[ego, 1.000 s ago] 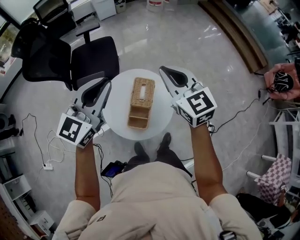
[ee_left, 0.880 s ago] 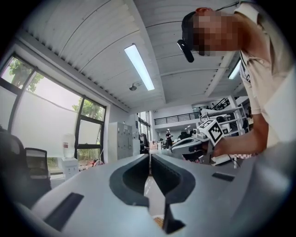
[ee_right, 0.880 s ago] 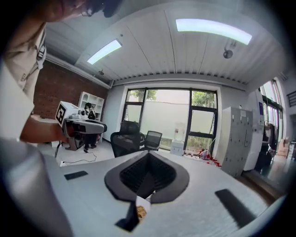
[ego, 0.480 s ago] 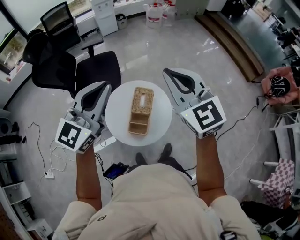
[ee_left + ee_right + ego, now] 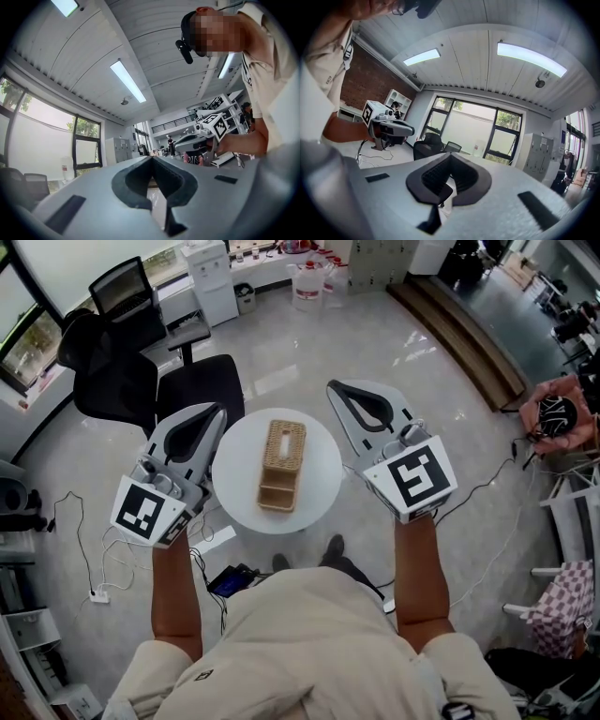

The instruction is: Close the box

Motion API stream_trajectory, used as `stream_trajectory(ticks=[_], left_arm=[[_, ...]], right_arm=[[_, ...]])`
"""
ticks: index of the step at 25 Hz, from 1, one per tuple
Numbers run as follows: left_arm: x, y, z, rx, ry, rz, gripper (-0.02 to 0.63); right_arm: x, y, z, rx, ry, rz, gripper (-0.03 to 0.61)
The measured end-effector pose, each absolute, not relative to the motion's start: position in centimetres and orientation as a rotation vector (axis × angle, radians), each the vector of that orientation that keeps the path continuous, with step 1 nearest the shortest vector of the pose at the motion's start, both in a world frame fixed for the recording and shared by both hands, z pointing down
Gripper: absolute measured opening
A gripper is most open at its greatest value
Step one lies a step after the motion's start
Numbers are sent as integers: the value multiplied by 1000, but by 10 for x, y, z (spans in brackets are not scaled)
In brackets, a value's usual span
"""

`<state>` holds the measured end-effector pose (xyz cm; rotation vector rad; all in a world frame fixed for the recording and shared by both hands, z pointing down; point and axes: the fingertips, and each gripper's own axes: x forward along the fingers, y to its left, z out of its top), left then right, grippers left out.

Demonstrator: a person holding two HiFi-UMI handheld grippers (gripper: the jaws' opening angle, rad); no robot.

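A woven box (image 5: 279, 460) lay at the middle of a round white table (image 5: 323, 463), clear of every edge, its long side running from the table's near edge toward the far edge. The far half of its top carried an oval slot, while the near half looked lower and open. The left claw (image 5: 218, 411) hung above the table's left edge and the right claw (image 5: 331, 386) above its right edge. Both were well apart from the box and touched neither it nor the table. In each claw's own view the jaws met at the tips with nothing between them, so both were closed and empty. Each claw was carried on a bare forearm, with its marker cube toward the person. A black office chair (image 5: 192, 371) stood on the floor beyond the table's far left edge.
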<state>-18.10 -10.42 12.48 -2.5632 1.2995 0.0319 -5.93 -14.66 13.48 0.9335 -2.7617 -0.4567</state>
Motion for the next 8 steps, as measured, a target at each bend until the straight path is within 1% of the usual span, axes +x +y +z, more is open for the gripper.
stream_trajectory(ticks=[8], left_arm=[[-170, -87, 118, -2551, 1276, 30, 9]], right_arm=[[-49, -131, 127, 951, -2765, -490, -9]])
